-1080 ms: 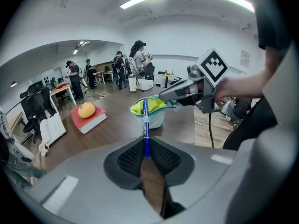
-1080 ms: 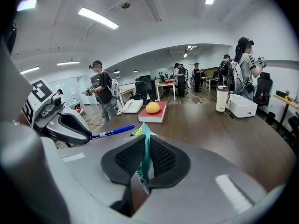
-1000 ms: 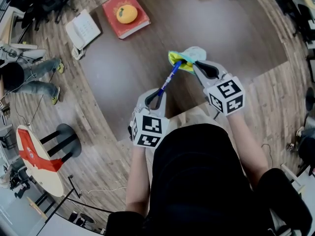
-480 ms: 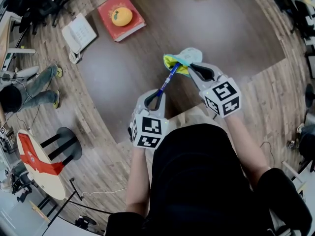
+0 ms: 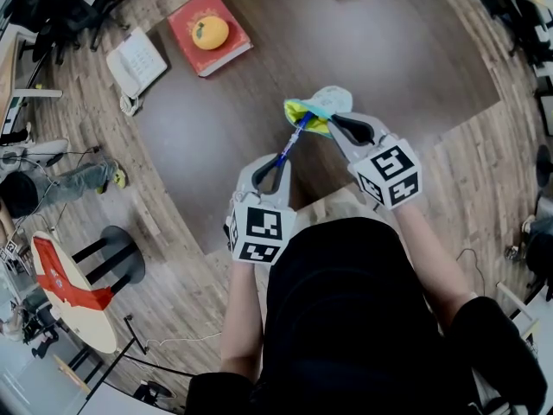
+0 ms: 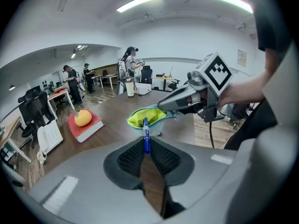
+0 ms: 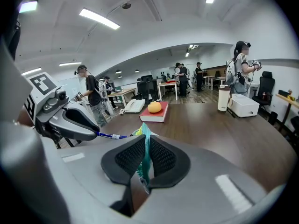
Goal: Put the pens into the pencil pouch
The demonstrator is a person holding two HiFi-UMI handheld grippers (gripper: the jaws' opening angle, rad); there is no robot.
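Well this side of the red book (image 5: 232, 48), left gripper (image 5: 280, 159) is clamped tight on the blue pen (image 5: 295, 140), tip poking into the open pencil pouch (image 5: 321, 109), while right gripper (image 5: 333, 126) has its jaws pinched on the pouch's teal zipper edge.

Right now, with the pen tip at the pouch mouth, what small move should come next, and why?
Probably slide the left gripper forward so the blue pen goes deeper: only its tip is inside the pencil pouch, whose rim the right gripper pinches open.
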